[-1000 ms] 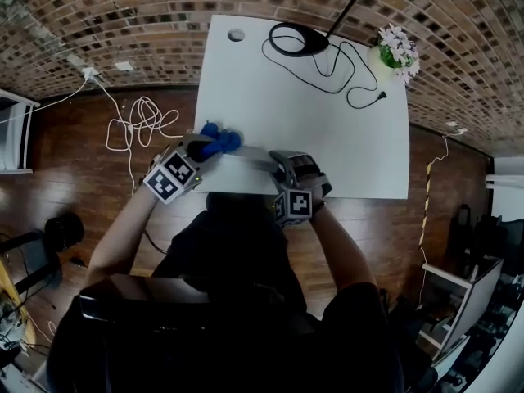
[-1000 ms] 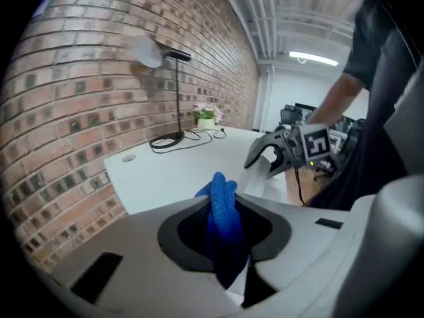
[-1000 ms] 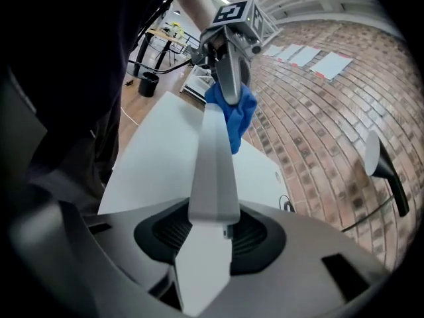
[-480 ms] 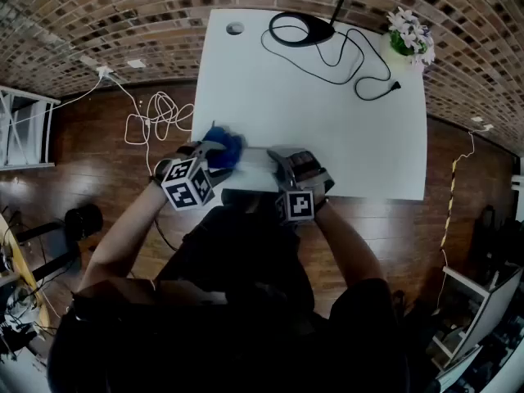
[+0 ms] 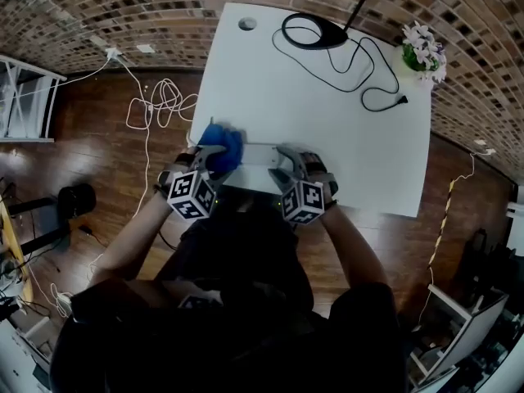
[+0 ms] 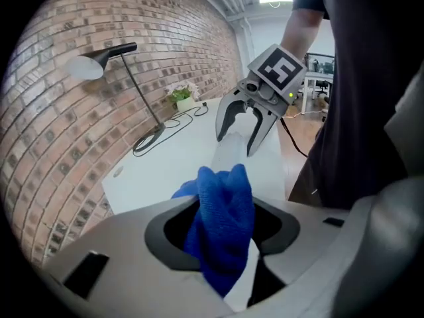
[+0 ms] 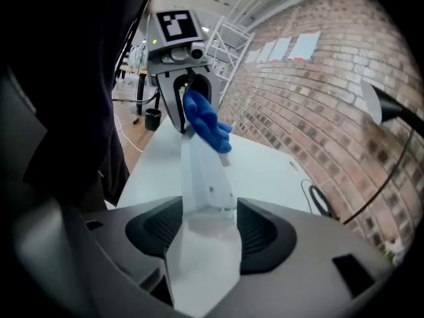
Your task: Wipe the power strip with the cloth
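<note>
White plastic power strip (image 5: 259,155): near end between just-opened, slack jaws of right gripper (image 5: 291,158), far end under blue cloth (image 6: 222,207) loose in just-narrowed jaws of left gripper (image 5: 214,158); wiping step, next likely re-clamp both.

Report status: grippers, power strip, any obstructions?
Left hand-held gripper: jaws just closing in, blue cloth loose between them. Right hand-held gripper: jaws just opened, white power strip between them. Desk lamp base sits well clear.
</note>
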